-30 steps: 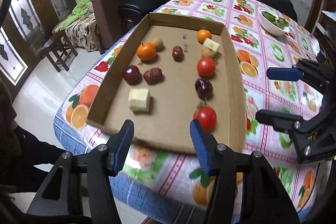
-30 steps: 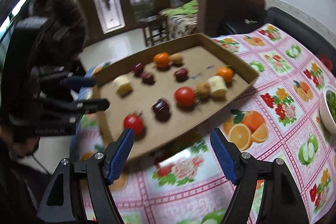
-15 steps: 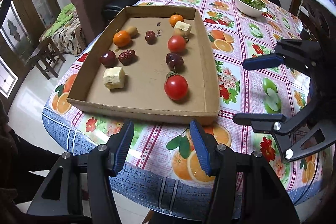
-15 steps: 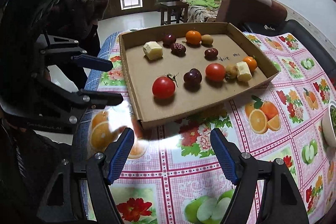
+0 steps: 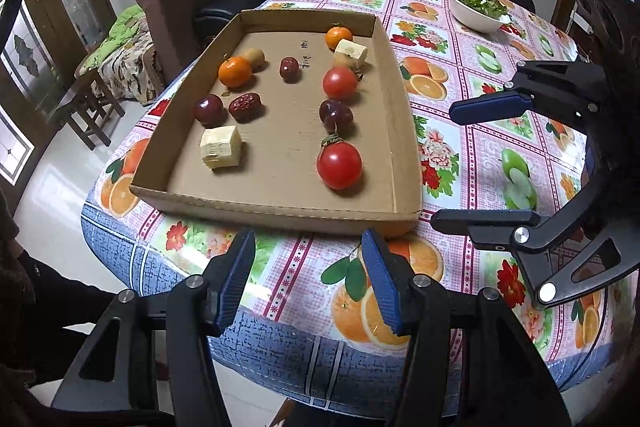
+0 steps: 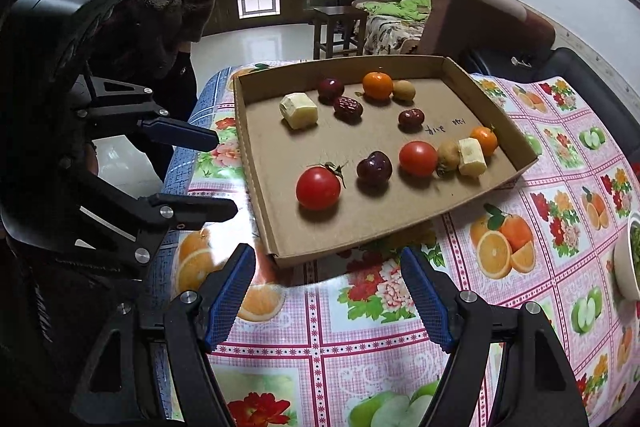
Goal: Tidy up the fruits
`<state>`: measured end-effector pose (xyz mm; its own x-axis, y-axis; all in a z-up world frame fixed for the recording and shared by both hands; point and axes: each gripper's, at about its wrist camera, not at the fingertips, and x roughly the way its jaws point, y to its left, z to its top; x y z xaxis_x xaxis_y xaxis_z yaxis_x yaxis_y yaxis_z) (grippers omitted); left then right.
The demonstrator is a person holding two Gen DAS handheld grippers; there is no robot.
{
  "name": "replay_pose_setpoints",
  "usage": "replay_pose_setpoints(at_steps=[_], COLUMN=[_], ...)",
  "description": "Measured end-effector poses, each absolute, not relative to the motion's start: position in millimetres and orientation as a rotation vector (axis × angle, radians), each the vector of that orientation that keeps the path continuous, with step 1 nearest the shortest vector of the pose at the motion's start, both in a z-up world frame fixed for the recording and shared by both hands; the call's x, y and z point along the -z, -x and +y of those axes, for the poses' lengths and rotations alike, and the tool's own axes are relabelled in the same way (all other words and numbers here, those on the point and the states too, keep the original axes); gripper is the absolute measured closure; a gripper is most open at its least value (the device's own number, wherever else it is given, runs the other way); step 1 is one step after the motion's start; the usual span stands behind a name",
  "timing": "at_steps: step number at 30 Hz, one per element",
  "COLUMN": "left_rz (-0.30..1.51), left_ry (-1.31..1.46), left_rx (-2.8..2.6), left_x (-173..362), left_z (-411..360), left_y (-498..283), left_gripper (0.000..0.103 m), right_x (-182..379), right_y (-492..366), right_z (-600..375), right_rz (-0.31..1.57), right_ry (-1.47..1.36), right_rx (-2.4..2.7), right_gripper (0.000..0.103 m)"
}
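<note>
Gripping the round red tomato (image 5: 339,165) needs soft pressure at its sides, since it bruises and rolls; left gripper (image 5: 308,281) and right gripper (image 6: 328,297) hang released, empty.

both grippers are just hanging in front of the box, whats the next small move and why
Probably ease the right gripper forward and down over the near wall of the shallow cardboard box toward the large red tomato with the green stem. Its jaws stand open and empty, that tomato is the nearest fruit, and it sits apart from the dark red plum, so there looks to be room to straddle it.
</note>
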<state>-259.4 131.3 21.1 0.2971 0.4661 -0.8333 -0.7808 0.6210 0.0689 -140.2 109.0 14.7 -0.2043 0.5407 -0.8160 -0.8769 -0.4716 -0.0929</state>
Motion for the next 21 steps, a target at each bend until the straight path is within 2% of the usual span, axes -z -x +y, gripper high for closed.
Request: replay_pose_setpoints(at_steps=[21], left_rz=[0.936], left_ry=[0.379], left_rx=[-0.882], left_x=[-23.6], left_z=[134.2], left_y=[261.9], left_gripper=[0.048], right_x=[-15.0], right_y=[147.5], right_z=[111.3], right_rz=[0.483], right_ry=[1.033], right_rx=[-1.850], right_gripper=[0.027])
